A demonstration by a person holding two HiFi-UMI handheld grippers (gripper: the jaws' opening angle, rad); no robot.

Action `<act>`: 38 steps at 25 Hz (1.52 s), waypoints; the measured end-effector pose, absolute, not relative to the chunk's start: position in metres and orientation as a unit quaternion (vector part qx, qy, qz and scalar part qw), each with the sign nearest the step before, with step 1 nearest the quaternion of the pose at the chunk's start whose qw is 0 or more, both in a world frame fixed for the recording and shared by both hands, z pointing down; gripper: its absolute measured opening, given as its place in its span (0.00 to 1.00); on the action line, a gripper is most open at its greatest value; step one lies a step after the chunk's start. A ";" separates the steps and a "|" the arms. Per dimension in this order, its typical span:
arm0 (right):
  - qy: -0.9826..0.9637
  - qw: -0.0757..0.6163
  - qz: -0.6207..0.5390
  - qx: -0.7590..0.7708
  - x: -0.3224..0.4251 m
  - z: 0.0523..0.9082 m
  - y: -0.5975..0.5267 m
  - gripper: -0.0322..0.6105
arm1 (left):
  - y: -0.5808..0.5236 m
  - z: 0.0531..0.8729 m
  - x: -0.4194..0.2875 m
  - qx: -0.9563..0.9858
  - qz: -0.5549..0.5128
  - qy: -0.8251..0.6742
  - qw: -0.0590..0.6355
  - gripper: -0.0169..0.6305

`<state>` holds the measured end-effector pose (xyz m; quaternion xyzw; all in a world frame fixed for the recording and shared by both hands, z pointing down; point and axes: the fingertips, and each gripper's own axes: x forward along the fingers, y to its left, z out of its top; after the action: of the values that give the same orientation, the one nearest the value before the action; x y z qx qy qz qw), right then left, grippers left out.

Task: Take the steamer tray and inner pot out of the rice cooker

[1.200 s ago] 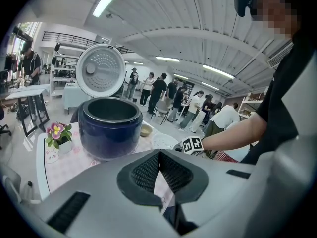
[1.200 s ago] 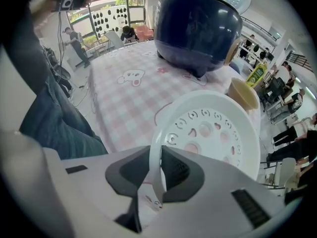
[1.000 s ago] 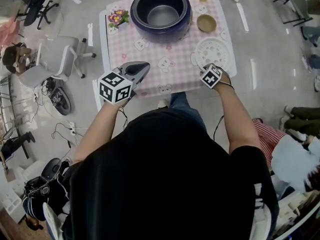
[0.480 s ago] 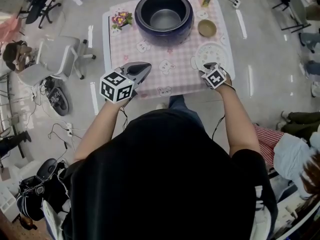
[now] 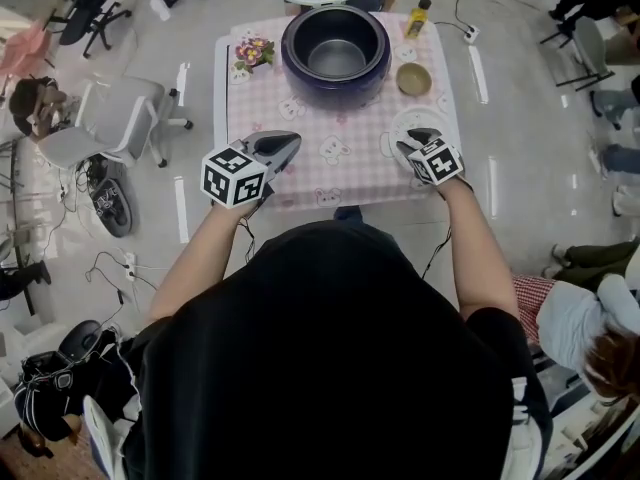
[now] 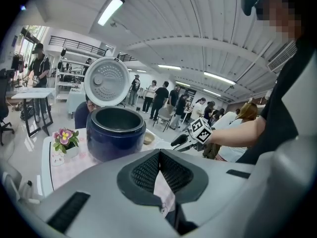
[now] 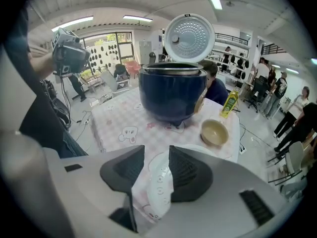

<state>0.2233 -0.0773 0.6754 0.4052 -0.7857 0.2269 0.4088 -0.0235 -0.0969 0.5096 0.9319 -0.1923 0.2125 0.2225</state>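
Steamer tray [image 7: 158,185] lies out on the tablecloth [image 5: 330,138]; inner pot [image 5: 337,58] sits in the rice cooker [image 7: 171,100].
In the head view the tray is at 4 o'clock of the cooker. The right gripper [image 7: 156,148] hangs above it; its jaws have just been opening and stand apart, gripping nothing. The left gripper [image 5: 290,140], at 7 o'clock, is closed and empty.

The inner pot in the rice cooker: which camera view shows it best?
The head view: it looks down into the inner pot, so its rim, wall and bottom show. The left gripper view shows only the rim and part of the inner wall; the right gripper view, from the side, only a thin strip of rim.
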 end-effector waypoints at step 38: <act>-0.845 0.217 0.219 0.438 0.222 0.560 -0.260 0.31 | -0.290 0.529 -0.021 0.888 0.176 -0.330 0.267 0.22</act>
<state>0.2219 -0.2603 0.5599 0.4379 -0.8446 0.2189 0.2166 -0.0211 -0.2903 0.5294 0.8881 -0.3302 0.1757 0.2671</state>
